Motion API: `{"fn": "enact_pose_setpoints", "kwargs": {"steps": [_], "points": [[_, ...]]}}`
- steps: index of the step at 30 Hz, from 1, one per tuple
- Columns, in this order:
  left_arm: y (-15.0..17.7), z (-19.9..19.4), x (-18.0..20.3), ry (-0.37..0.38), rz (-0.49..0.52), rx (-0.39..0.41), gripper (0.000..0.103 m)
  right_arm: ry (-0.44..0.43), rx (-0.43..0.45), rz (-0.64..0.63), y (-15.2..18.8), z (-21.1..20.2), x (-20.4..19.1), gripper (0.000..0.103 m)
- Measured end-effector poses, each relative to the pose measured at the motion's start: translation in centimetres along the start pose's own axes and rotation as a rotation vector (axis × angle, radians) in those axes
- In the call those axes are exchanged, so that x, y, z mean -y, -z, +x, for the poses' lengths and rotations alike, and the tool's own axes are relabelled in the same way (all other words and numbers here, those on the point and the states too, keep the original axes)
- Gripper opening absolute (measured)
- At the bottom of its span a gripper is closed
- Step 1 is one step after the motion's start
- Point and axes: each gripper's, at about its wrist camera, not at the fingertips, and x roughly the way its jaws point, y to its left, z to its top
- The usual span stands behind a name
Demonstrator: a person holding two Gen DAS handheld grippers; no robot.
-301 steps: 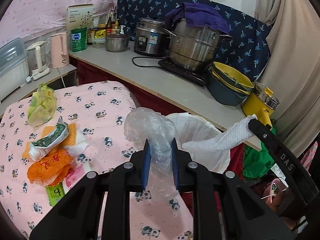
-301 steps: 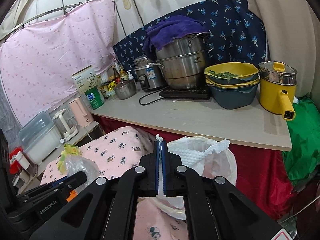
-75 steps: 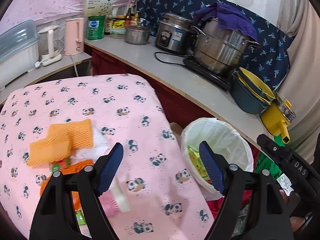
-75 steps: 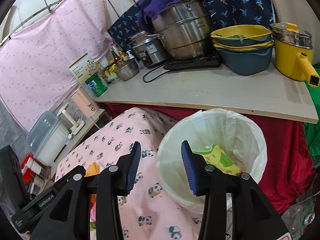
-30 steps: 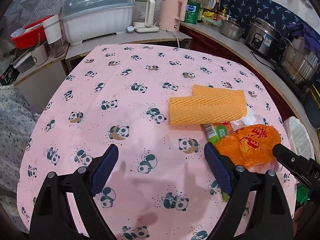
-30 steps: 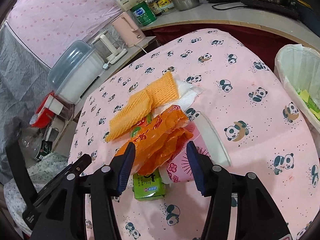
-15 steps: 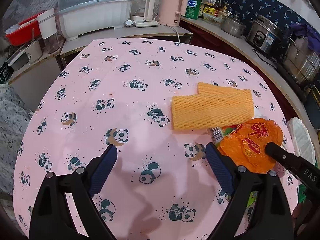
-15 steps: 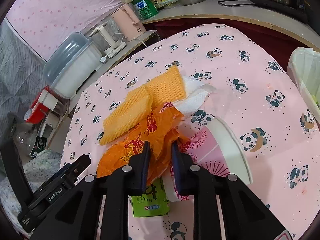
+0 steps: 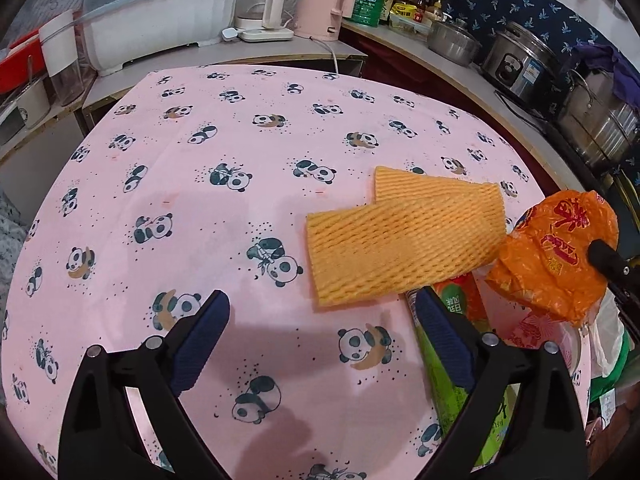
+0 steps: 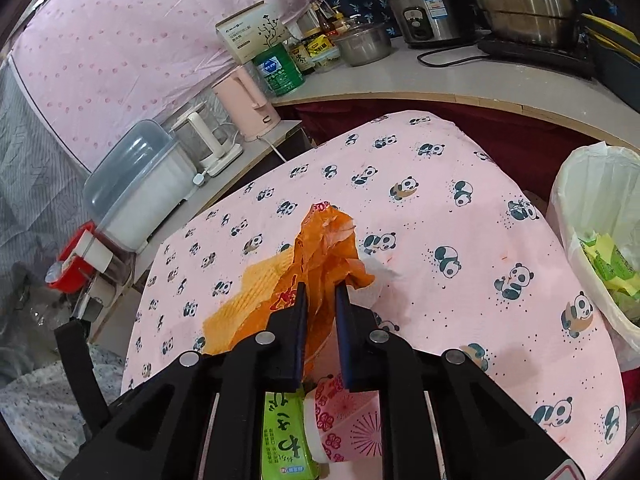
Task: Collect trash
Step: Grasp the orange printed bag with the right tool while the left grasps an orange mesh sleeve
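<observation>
Two claws are at work over the bench (image 9: 224, 216) with the pink panda cloth. The right claw (image 10: 321, 292) has just been closing, and now its blue pads pinch the orange plastic bag (image 10: 320, 256). A second ago the bag lay flat on the pile with the claw spread around it; now it is bunched up between the pads and lifted off the cloth. In the left wrist view the bag (image 9: 556, 252) hangs at 3 o'clock, above the other trash.

The left claw (image 9: 320, 332) is wide open with nothing between its pads. It has come closer to the orange foam net (image 9: 400, 248), which now lies just ahead of it at 1 o'clock; a second ago the net was further off.

Under the right claw, at 6 o'clock, lie a green packet (image 10: 284, 436) and a pink flowered wrapper (image 10: 348, 424), still on the cloth. A white paper (image 10: 380, 276) sits just past the bag.

At 3 o'clock in the right wrist view stands the white-lined trash bin (image 10: 576, 216), with yellow and green wrappers inside it.
</observation>
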Motion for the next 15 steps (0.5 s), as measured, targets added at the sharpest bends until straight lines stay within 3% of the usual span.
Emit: {"fn": "enact_pose_setpoints", "kwargs": {"steps": [2,8,15], "points": [[-0.2,0.6,0.4,0.012,0.015,-0.002,0.087,-0.002,-0.002,0.009,-0.3,0.4,0.3,0.013],[-1.0,2.6,1.5,0.061,0.051,-0.032,0.064,0.001,-0.011,0.024,-0.9,2.0,0.9,0.013],[-0.8,3.6,3.0,0.079,0.098,-0.05,0.023,0.004,-0.019,0.042,-1.1,3.1,1.7,0.013]]}}
